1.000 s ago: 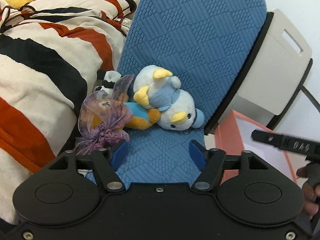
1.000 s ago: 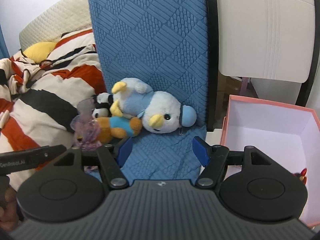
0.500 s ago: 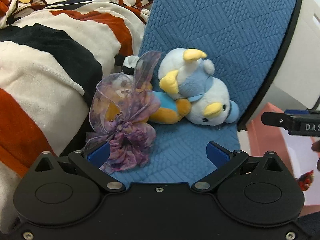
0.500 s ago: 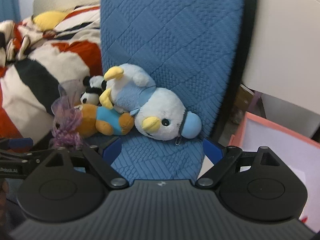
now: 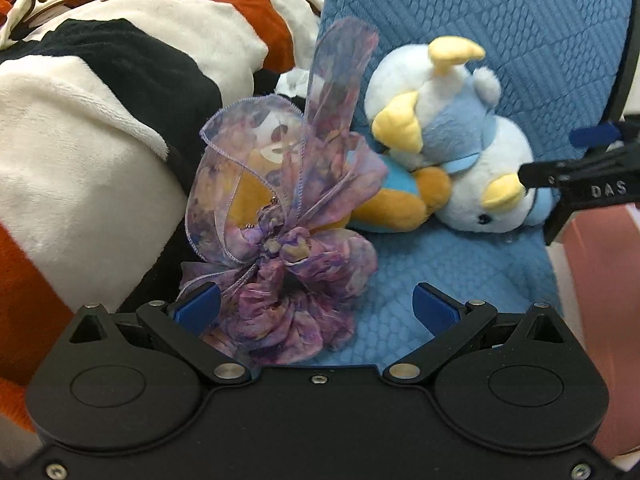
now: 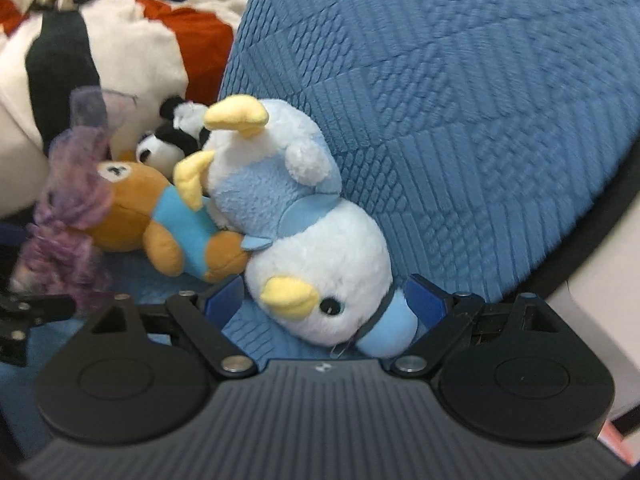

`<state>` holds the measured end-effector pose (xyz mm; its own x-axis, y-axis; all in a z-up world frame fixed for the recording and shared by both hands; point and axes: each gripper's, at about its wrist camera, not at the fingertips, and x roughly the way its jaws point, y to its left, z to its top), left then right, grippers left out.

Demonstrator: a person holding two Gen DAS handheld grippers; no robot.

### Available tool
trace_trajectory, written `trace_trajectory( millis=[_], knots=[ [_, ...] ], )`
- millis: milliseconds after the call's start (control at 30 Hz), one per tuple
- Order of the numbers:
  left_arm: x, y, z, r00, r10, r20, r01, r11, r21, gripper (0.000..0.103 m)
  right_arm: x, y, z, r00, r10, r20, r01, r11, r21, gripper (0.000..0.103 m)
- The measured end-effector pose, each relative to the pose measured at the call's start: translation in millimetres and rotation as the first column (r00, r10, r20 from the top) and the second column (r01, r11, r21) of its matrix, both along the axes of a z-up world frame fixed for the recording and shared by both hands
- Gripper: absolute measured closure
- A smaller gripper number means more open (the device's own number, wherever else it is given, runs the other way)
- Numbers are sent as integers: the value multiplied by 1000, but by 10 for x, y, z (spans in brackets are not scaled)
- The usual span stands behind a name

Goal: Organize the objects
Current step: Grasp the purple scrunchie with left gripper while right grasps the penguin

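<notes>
Tools both gape: left tool (image 5: 316, 308) around the purple scrunchie (image 5: 288, 276), right tool (image 6: 324, 300) astride the penguin plush (image 6: 304, 248) on the blue cushion (image 6: 460, 100), seemingly untouched; soft fur may slip when squeezed

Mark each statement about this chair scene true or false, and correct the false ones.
1. The penguin plush lies head down on the blue chair. True.
2. The right gripper is shut on the bear. False: it is open, with the penguin's head between its fingers.
3. The purple ribbon scrunchie lies in front of the left gripper. True.
4. The bear plush wears a red shirt. False: its shirt is blue.
5. A striped blanket lies beside the chair. True.
</notes>
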<state>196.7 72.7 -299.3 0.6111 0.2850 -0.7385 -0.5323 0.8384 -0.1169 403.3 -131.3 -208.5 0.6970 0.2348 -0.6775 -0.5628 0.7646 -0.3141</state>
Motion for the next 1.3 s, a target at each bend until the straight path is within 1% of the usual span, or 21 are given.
trace_trajectory(
  millis=[100, 233, 333, 367, 400, 467, 500, 533, 633, 667, 733, 800, 833, 867, 967, 1033, 1100, 1300],
  knots=[
    [13, 10, -55, 1000, -6, 4, 6, 1000, 12, 2, 73, 146, -71, 998, 56, 23, -54, 996, -69, 13],
    [20, 53, -116, 1000, -2, -5, 2, 1000, 5, 8, 121, 363, -112, 988, 143, 58, -133, 980, -147, 13],
    [30, 117, -154, 1000, 15, -11, -16, 1000, -9, 17, 173, 530, -205, 978, 191, 86, -162, 949, -271, 13],
    [31, 135, -170, 1000, 20, -9, -20, 1000, -16, 20, 186, 587, -259, 971, 217, 96, -174, 927, -331, 13],
    [34, 155, -182, 1000, 22, -9, -22, 1000, -22, 21, 198, 624, -304, 964, 246, 99, -194, 908, -371, 13],
    [34, 185, -206, 1000, 26, -7, -26, 999, -28, 29, 236, 669, -375, 951, 298, 84, -240, 880, -409, 13],
    [35, 198, -215, 1000, 30, -7, -30, 999, -28, 31, 261, 689, -409, 947, 313, 68, -256, 867, -428, 13],
    [35, 212, -222, 999, 34, -5, -35, 999, -30, 35, 290, 713, -439, 946, 319, 60, -260, 855, -448, 13],
    [42, 261, -247, 999, 41, -3, -41, 998, -53, 48, 362, 813, -458, 952, 304, 32, -256, 851, -459, 13],
    [42, 279, -263, 999, 44, -3, -44, 997, -61, 57, 377, 854, -470, 953, 301, 27, -253, 845, -471, 13],
    [34, 311, -283, 998, 59, -2, -59, 996, -74, 63, 396, 918, -513, 952, 305, 35, -246, 826, -507, 13],
    [11, 327, -286, 998, 64, 7, -64, 995, -82, 72, 423, 954, -527, 950, 308, 41, -242, 815, -527, 13],
    [0, 335, -288, 998, 65, 9, -64, 994, -87, 78, 444, 965, -528, 952, 302, 44, -235, 816, -529, 14],
    [-16, 326, -291, 998, 65, 12, -63, 994, -90, 81, 459, 972, -527, 954, 295, 48, -226, 819, -528, 14],
    [-58, 315, -286, 998, 57, 26, -54, 994, -92, 87, 463, 984, -518, 961, 273, 51, -208, 830, -518, 19],
    [-80, 305, -275, 998, 51, 36, -47, 994, -100, 87, 446, 980, -486, 966, 252, 54, -191, 840, -507, 29],
    [-89, 297, -269, 998, 41, 44, -35, 993, -110, 87, 419, 975, -431, 971, 232, 52, -175, 847, -502, 33],
    [-94, 199, -245, 998, -4, 62, 12, 992, -127, 89, 312, 842, -175, 986, 168, 14, -143, 882, -448, 36]
  ],
)
